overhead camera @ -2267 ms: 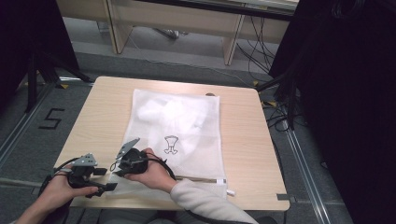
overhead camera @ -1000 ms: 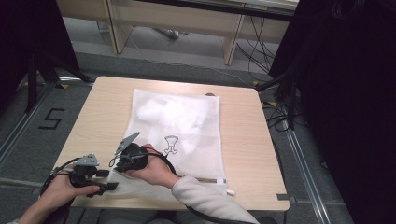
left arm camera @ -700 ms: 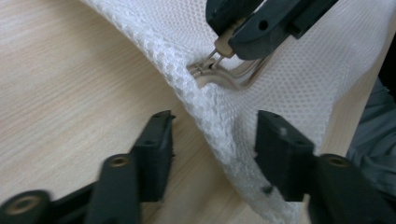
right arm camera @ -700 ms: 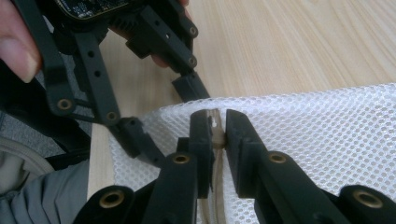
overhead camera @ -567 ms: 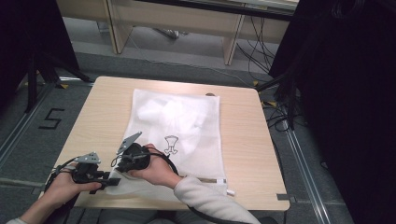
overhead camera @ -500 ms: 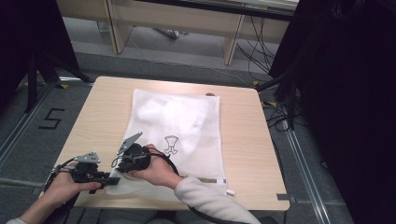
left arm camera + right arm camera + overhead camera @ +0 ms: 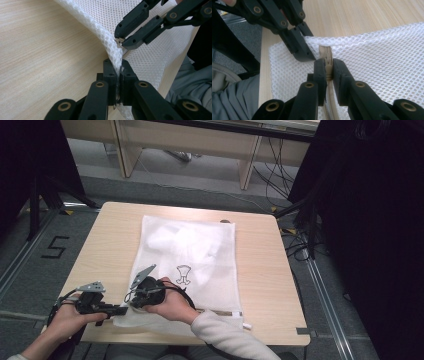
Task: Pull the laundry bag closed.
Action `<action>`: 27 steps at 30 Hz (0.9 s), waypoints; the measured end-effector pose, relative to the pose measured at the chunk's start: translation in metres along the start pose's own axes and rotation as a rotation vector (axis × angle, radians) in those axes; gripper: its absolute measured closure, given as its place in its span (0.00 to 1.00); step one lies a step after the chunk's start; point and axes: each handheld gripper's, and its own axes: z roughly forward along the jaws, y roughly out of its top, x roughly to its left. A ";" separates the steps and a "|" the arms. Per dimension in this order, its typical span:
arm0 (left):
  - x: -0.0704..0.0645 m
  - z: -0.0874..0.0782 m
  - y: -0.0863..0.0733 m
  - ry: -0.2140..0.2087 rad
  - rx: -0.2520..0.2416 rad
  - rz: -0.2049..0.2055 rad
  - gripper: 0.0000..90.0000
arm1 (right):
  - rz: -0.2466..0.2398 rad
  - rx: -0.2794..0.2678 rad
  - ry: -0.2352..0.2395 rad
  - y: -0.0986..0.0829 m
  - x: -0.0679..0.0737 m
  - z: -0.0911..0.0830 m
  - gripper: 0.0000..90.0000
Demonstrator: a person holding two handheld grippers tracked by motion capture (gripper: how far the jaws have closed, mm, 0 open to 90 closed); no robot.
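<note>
Pale wooden bench (image 7: 100, 250) on a grey floor, dark curtains at both sides, desk legs and cables beyond the far edge. Spread flat across the middle, a white mesh laundry bag (image 7: 200, 245), with a small black printed emblem (image 7: 184, 274) near its centre and something white bunched inside toward the far end. Near edge of the bag close to the near edge of the bench, a beige zip (image 7: 327, 56) running along that edge.

At the bag's near left corner, both grippers, close together and nearly touching. Left gripper (image 7: 116, 82): fingers (image 7: 110, 75) pressed shut on a fold of the mesh at the corner, lifted slightly off the wood, fabric squeezed into the thin gap. In the high view, held low at the bench's near left edge (image 7: 117, 310), hand wrapped round the handle.

Right gripper (image 7: 328, 72): fingers (image 7: 338, 70) closed on the zip band, the beige strip pinched upright between them, just beside the left gripper's tip. In the high view, lying over the bag's near left corner (image 7: 136, 297), sleeve of a pale grey top trailing back toward the bottom edge.
</note>
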 end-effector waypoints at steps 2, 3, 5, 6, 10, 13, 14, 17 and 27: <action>0.001 -0.001 0.001 -0.010 0.012 -0.001 0.95 | -0.006 0.010 -0.003 -0.001 0.000 0.000 0.91; 0.001 -0.001 0.001 -0.010 0.012 -0.001 0.95 | -0.006 0.010 -0.003 -0.001 0.000 0.000 0.91; 0.000 -0.002 0.000 -0.003 -0.004 -0.009 0.95 | -0.004 0.019 -0.002 -0.004 -0.001 0.000 0.91; 0.000 -0.002 0.000 -0.003 -0.004 -0.009 0.95 | -0.003 0.018 0.002 -0.005 -0.001 0.000 0.91; 0.000 -0.002 0.001 -0.002 0.003 0.004 0.95 | -0.008 0.028 -0.008 -0.007 0.000 -0.002 0.91; -0.001 -0.002 0.001 0.003 0.005 -0.015 0.95 | -0.010 0.032 -0.008 -0.007 0.001 -0.002 0.91; -0.001 -0.002 0.001 0.003 0.005 -0.015 0.95 | -0.010 0.032 -0.008 -0.007 0.001 -0.002 0.91; -0.002 -0.003 0.001 0.012 0.008 -0.004 0.95 | -0.007 0.045 -0.010 -0.009 0.002 -0.002 0.91; -0.003 -0.003 0.000 0.023 -0.011 0.010 0.95 | -0.004 0.057 -0.003 -0.014 0.002 -0.004 0.91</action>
